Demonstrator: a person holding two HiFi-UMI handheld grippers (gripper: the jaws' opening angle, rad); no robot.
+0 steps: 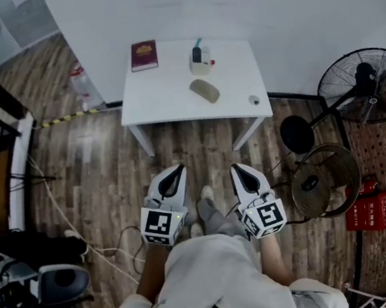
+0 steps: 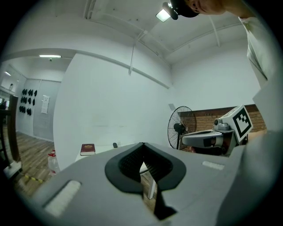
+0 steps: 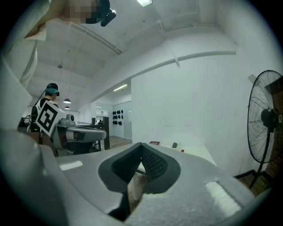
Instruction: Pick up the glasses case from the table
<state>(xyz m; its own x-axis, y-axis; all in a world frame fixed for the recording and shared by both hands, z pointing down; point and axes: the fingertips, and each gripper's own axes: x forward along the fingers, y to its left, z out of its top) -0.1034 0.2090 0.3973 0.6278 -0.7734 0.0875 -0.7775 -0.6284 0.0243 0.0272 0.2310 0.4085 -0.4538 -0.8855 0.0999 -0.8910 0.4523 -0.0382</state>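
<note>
From the head view: standing back from the white bench (image 1: 163, 93), holding the left gripper (image 1: 177, 171) and the right gripper (image 1: 239, 170) low over the plank floor (image 1: 103, 176), side by side and well apart from the bench's near edge; finding the glasses case (image 1: 205, 90) lying flat on the benchtop, a little right of centre, with a dark red book (image 1: 143, 55) at the far left corner, a white container (image 1: 200, 57) with a teal top just behind the case and a small round thing (image 1: 254, 100) near the right edge, none touching it. From the left gripper view: seeing the fingers (image 2: 128, 165) pressed together at the tips with nothing between them, pointing level toward the bench, catching the book but not making out the case. From the right gripper view: seeing its fingers (image 3: 154, 165) likewise drawn together and empty, with a standing fan (image 3: 265, 119) off to the right. Judging the step in hand to be the approach, with no grasp begun yet. Needing next: closing the gap to the bench, parting one gripper's fingers, probably the right's as the nearer, setting them astride the case's narrow width, then clamping and lifting.
</note>
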